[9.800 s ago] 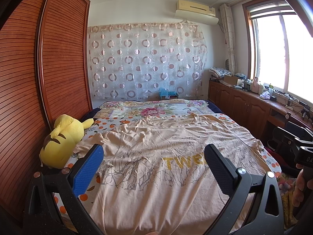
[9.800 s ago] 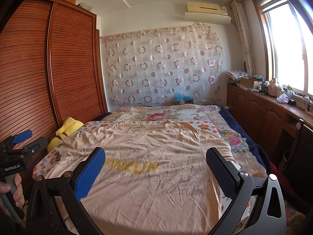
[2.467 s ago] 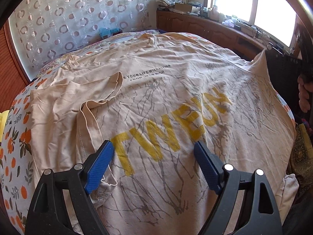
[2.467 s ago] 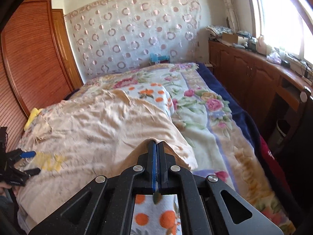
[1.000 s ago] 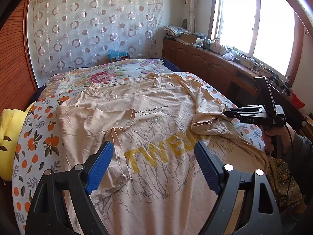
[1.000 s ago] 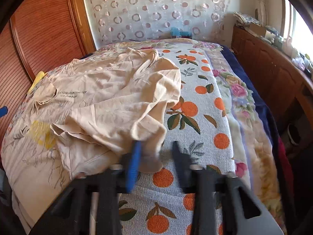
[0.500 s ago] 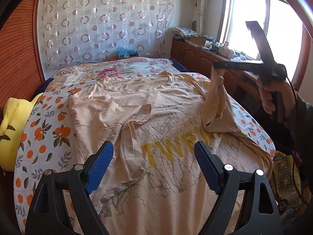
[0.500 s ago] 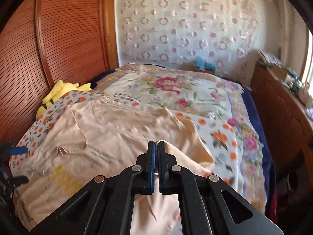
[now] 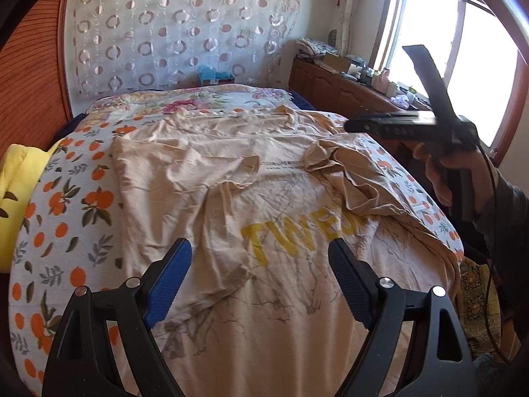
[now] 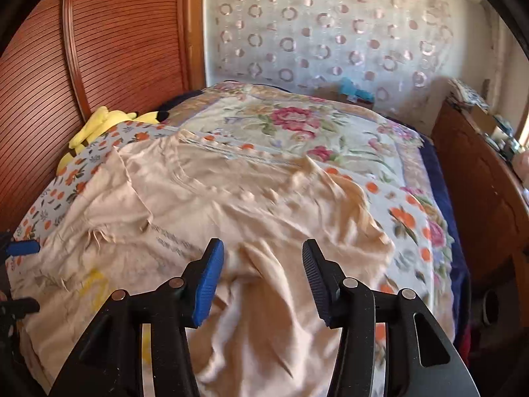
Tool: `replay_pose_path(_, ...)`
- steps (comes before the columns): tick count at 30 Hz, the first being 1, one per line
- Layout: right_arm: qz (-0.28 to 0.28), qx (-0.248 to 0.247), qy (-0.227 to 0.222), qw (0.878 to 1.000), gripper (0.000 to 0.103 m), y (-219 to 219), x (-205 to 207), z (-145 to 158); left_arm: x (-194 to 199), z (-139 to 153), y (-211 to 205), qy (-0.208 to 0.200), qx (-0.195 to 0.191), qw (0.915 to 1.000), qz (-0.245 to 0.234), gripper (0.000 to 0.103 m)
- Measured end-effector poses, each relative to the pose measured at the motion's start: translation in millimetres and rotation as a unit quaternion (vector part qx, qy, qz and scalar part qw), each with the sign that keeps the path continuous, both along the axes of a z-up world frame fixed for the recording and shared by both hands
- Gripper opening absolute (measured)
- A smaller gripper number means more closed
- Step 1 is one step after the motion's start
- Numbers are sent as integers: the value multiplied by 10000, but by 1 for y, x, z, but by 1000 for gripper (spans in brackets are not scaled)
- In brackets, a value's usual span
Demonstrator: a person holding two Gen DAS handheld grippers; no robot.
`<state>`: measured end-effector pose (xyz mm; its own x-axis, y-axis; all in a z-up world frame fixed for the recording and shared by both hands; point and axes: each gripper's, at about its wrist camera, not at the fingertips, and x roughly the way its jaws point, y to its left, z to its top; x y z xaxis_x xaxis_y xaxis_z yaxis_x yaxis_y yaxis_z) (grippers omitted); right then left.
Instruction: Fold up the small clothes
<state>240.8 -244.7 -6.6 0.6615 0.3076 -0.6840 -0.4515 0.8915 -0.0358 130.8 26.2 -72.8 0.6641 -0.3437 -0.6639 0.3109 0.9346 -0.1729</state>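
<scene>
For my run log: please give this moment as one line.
step: fold sleeves | left gripper: open, empty | right gripper: opening, empty | T-shirt: both sleeves folded in

Your right wrist view smears the beige T-shirt (image 10: 264, 297) into streaks just beyond the fingers, so you can't read its folds there. Its yellow lettering (image 9: 297, 238) is partly hidden under the bunched sleeve (image 9: 347, 178), and the hem runs off the bottom edge. The small print (image 9: 281, 164) is probably text, too tiny to read.

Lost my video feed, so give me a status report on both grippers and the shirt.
Left gripper open, empty, above the beige T-shirt. Right gripper opening, nothing between its jaws. Both sleeves folded inward, right one rumpled. Nothing in the way.
</scene>
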Motion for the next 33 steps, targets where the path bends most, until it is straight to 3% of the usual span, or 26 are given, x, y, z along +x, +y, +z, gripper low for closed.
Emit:
replay_pose_path(7,-470,23,85,9989,51,-56,-71,-34,12,6,-38,-55,-72,9990,-441,85)
replay_pose_path(11,-722,10,225,9971,54,-71,-93,-59,22,10,-70,-48,-97,9969,-777,77)
replay_pose_path(14,-1004,58,321,9944,69,-77,-94,-68,31,9,-90,52,-29,9948,-1012,69)
replay_pose_path(22,-1190,148,358,9921,75,-78,-92,-64,49,-5,-130,297,71,9880,-1512,48)
replay_pose_path(31,-1158,167,327,9926,75,-87,-100,-65,70,-27,-162,719,375,9804,-1798,44)
replay_pose_path(32,-1155,172,327,9926,76,-87,-101,-65,71,-29,-163,739,385,9797,-1823,40)
replay_pose_path(33,-1147,178,329,9927,76,-90,-97,-66,70,-29,-162,700,390,9801,-1814,28)
